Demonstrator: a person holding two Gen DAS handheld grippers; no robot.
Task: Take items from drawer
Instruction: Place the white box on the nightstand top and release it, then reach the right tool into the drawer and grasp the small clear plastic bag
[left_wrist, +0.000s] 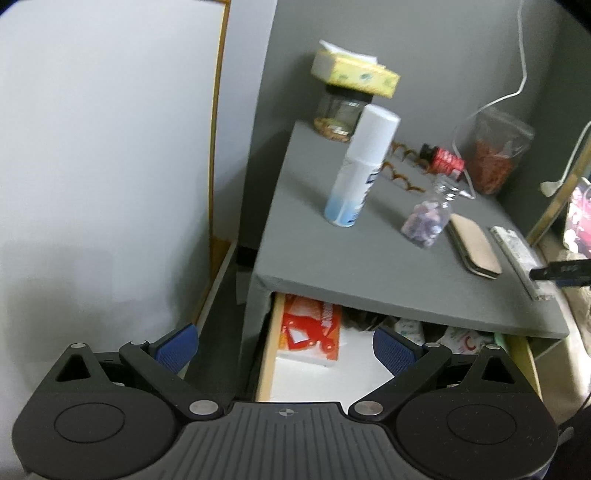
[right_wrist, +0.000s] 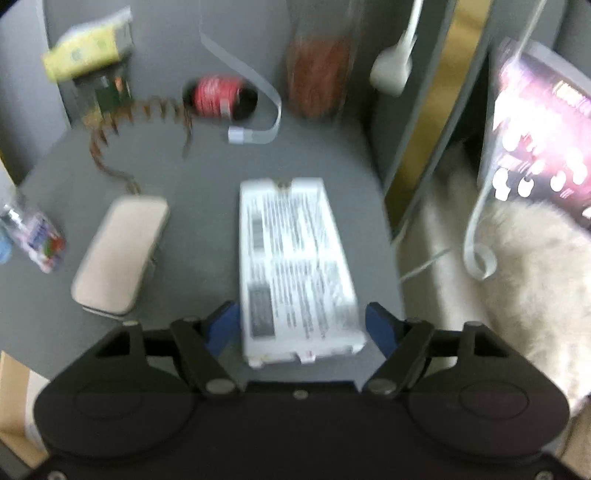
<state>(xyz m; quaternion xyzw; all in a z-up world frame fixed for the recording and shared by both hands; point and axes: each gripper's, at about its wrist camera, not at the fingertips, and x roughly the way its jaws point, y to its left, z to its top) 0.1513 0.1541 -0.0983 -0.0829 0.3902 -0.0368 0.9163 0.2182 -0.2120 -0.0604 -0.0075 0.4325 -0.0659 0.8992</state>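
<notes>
The flat white printed plastic pack is being laid on the grey tabletop, straddled by the spread right gripper, apparently for release. The left gripper, jaws apart and empty, is being kept above the open wooden drawer.

Grey, white, red and blue.
Grey tabletop; white bottle, pale blue at base; yellow box with blue-green specks, upper centre; red-and-white packet in pale wooden drawer; beige case at left; white box with black print at centre; red spool; blue pads.
</notes>
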